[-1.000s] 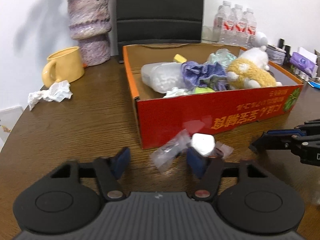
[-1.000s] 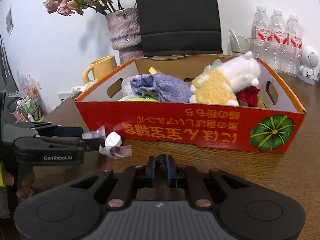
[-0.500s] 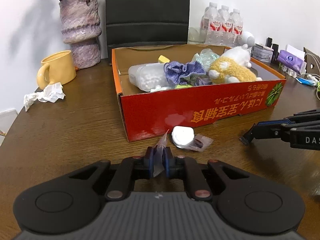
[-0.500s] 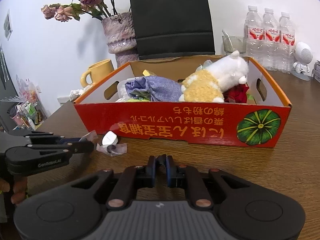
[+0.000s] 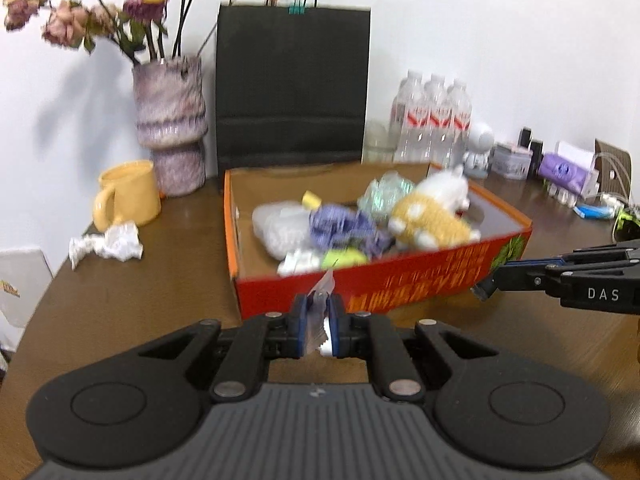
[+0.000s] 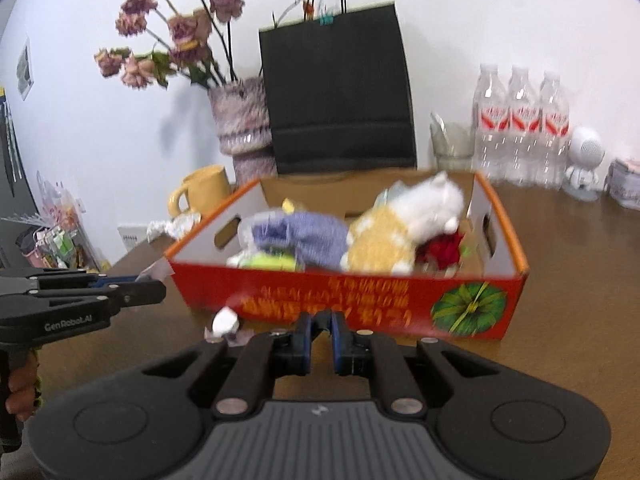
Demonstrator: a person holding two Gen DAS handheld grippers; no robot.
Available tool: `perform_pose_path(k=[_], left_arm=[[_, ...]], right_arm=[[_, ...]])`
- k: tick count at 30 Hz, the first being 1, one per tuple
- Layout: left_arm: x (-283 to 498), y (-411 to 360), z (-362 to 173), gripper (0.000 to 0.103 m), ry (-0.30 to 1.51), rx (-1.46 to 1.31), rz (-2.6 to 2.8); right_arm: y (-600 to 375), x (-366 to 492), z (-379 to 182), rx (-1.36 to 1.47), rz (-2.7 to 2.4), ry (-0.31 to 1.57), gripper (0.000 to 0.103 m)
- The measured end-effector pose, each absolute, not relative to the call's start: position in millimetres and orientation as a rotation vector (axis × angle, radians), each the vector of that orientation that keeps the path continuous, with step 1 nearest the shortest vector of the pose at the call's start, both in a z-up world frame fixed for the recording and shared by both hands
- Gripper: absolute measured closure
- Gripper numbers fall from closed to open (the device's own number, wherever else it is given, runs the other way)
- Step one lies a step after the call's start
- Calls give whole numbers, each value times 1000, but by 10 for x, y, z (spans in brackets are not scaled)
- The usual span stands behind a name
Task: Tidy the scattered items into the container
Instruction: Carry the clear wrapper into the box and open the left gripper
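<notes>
My left gripper (image 5: 319,312) is shut on a clear plastic wrapper (image 5: 323,292) and holds it above the table, in front of the red cardboard box (image 5: 400,286). The box holds a plush toy (image 5: 432,224), a purple cloth (image 5: 344,226) and several other items. In the right wrist view the left gripper (image 6: 154,280) sits at the box's (image 6: 360,300) left corner with the wrapper (image 6: 154,271) pinched at its tip. A white piece in a small wrapper (image 6: 226,322) lies on the table before the box. My right gripper (image 6: 320,326) is shut and empty.
A crumpled tissue (image 5: 108,242) and a yellow mug (image 5: 128,198) sit left of the box. A vase of dried flowers (image 5: 170,124) and a black paper bag (image 5: 292,84) stand behind. Water bottles (image 5: 432,120) and small items line the back right.
My left gripper closed on the clear wrapper and lifted it up off the table. Both views rose and tilted. The white piece stayed on the table.
</notes>
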State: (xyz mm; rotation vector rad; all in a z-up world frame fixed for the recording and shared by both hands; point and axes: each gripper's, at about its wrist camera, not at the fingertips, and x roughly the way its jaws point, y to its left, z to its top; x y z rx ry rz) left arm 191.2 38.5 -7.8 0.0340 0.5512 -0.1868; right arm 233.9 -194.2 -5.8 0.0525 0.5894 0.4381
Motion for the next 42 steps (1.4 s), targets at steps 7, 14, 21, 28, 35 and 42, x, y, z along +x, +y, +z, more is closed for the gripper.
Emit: perform_pose_path(k=[7, 14, 21, 28, 35, 42], left_arm=[[2203, 296, 285, 91, 501, -25, -180], [2755, 183, 377, 91, 538, -82, -181], [3381, 79, 183, 91, 639, -90, -147], [3785, 30, 6, 91, 691, -84, -98], [3928, 58, -117, 72, 724, -86, -68], [3756, 144, -31, 29, 673, -82, -62]], right_arm=[[-2018, 2604, 325, 34, 416, 512, 94], [-1938, 3138, 524, 18, 410, 504, 94], [-1699, 3709, 385, -25, 409, 562, 94], [-1546, 4095, 139, -36, 406, 622, 94], [-1530, 4220, 44, -56, 376, 645, 87], [-1631, 4108, 113, -59, 384, 623, 24]])
